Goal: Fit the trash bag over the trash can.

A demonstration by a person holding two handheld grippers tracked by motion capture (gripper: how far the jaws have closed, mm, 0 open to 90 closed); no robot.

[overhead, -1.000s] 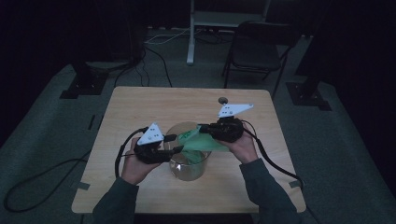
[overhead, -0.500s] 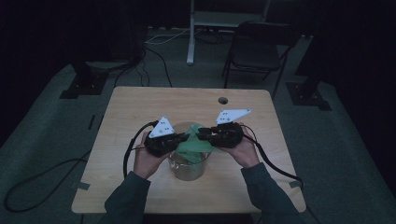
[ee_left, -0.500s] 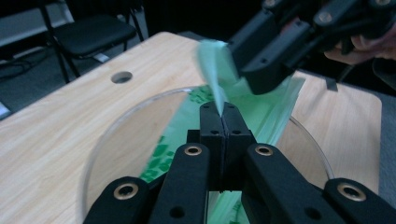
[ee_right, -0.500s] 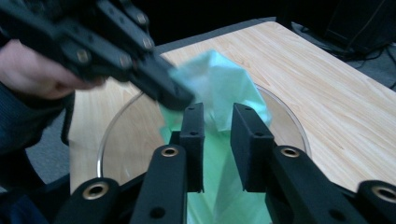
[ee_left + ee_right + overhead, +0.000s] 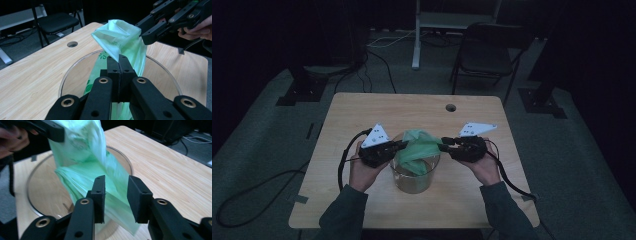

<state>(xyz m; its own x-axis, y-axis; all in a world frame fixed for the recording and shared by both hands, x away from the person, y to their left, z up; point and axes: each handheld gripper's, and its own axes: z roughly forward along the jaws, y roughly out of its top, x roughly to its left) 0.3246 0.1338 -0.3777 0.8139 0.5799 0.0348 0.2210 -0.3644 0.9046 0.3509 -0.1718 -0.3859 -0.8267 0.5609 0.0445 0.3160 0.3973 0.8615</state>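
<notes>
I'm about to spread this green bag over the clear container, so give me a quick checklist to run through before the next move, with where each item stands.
1. Left gripper clamped on the green bag: ok, jaws shut on a fold of it.
2. Right gripper gripping the bag: not ok, its jaws have just been opening, with film between them but not pinched.
3. Bag hanging into the clear container: ok, its lower part is inside.
4. Bag mouth opened out: not ok, bunched up.
5. Container standing upright on the table: ok.
6. Bag free of tears: cannot tell.
</notes>
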